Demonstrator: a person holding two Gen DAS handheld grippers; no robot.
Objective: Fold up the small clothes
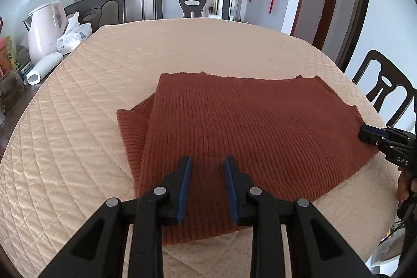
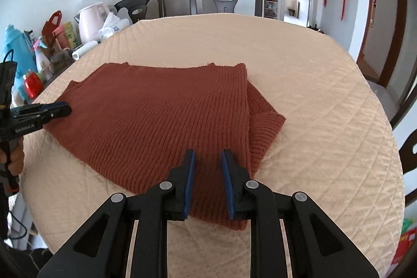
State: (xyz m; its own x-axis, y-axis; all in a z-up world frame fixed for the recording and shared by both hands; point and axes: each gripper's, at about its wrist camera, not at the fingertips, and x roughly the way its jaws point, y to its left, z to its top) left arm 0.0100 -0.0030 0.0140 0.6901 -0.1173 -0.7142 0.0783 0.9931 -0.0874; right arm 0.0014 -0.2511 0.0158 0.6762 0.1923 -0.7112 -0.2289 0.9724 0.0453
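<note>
From the left wrist camera, the left claw (image 1: pixel 207 160) is spread, its blue pads hovering over the near edge of a rust-red ribbed sweater (image 1: pixel 247 132) and pinching nothing. The sweater lies flat on the quilted cream cover of the counter (image 1: pixel 78 134), already folded into a rough rectangle, with one doubled flap, likely a sleeve, sticking out on the left. At the right edge the right claw (image 1: pixel 365 134) reaches the sweater's side; whether its tips are parted cannot be told here. White letters "DAS" show on its body.

From the right wrist camera, the right claw (image 2: pixel 207 155) is spread over the sweater's (image 2: pixel 156 121) near corner, empty. The flap pokes out on the right in this view. The left claw (image 2: pixel 65 106) sits at the sweater's far left edge, beside or touching it. Its body carries small white writing, too blurred to read with confidence.

By my judgement the folding is partway done: the sides look tucked in, and a final fold in half seems left.
</note>
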